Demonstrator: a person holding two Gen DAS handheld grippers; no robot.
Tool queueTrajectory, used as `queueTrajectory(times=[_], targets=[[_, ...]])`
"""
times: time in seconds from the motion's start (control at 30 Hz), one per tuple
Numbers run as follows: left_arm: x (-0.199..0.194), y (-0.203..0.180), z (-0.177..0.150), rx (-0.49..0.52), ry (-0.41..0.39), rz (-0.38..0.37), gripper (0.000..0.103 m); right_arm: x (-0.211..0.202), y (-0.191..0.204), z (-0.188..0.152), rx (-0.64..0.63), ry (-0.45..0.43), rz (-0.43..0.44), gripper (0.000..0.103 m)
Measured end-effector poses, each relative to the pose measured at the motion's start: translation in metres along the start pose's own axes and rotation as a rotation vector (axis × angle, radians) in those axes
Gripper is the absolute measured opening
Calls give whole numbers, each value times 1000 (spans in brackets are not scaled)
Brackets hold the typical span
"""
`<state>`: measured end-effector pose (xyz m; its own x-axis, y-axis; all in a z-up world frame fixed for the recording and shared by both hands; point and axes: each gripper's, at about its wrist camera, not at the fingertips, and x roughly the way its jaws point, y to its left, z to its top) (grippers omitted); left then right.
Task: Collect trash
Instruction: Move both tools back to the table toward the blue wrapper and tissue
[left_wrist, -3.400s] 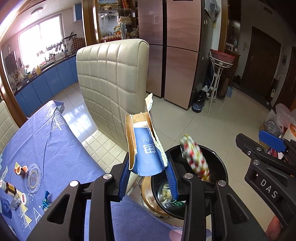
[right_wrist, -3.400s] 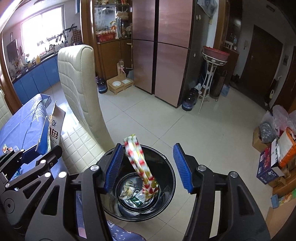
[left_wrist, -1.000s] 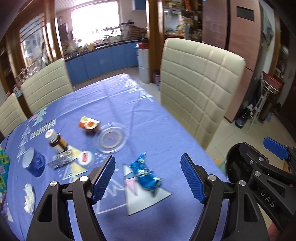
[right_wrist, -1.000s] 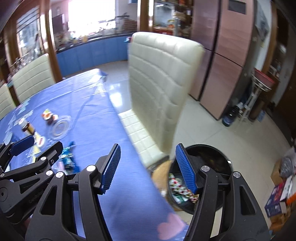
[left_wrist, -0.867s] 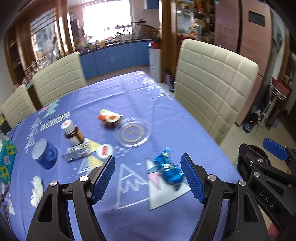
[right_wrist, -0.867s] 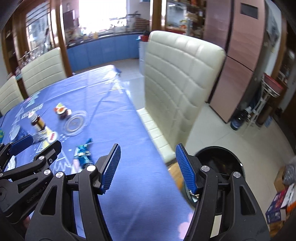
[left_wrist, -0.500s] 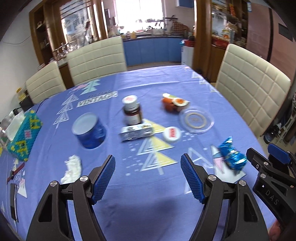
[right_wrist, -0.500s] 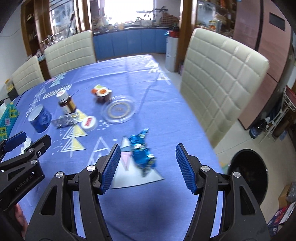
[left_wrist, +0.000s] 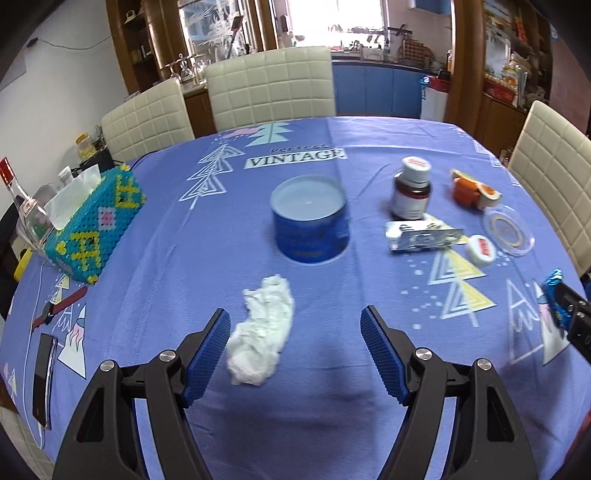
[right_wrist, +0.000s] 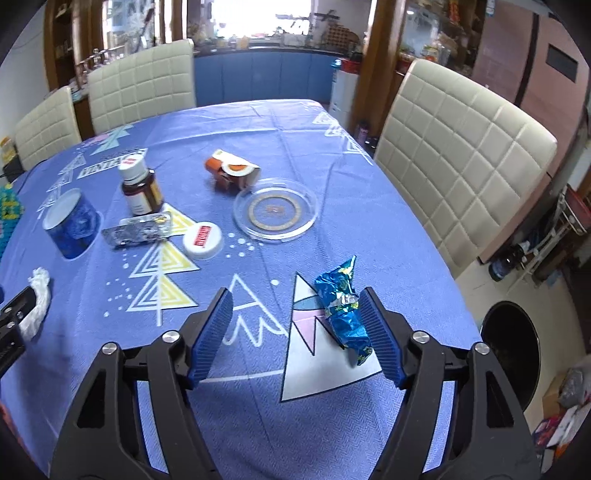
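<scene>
A crumpled white tissue lies on the blue tablecloth, between the fingers of my left gripper and close to the left pad. That gripper is open and hovers just above it. A crinkled blue foil wrapper lies between the fingers of my right gripper, right against the right pad; these jaws are opening and do not press on it. A black trash bin stands on the floor past the table's right edge. The tissue also shows at the left of the right wrist view.
Further back on the table are a blue tin, a brown bottle, a blister pack, a white cap, a glass dish and a tipped orange cup. A beaded tissue box and phone lie left. Cream chairs ring the table.
Both grippers swung from the bin side leftward over the table. The left one now frames the tissue, the right one the blue wrapper, and the right jaws stand slightly wider.
</scene>
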<state>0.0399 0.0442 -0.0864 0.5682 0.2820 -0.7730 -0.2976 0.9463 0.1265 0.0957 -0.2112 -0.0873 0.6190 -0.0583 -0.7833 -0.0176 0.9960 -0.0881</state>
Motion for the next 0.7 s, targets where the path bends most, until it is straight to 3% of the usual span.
queueTrajectory(times=[0.33,0.63,0.7], targets=[[50,22,-7,-19,76,2,71,24,2,-7,23,55,-81,78],[60,20,-11,-38,79,-11,70,32,-3,-11,11,67,-117,78],[59,18,-10,-39,74,-18,54,30,-7,-10,29,61,-124,78]])
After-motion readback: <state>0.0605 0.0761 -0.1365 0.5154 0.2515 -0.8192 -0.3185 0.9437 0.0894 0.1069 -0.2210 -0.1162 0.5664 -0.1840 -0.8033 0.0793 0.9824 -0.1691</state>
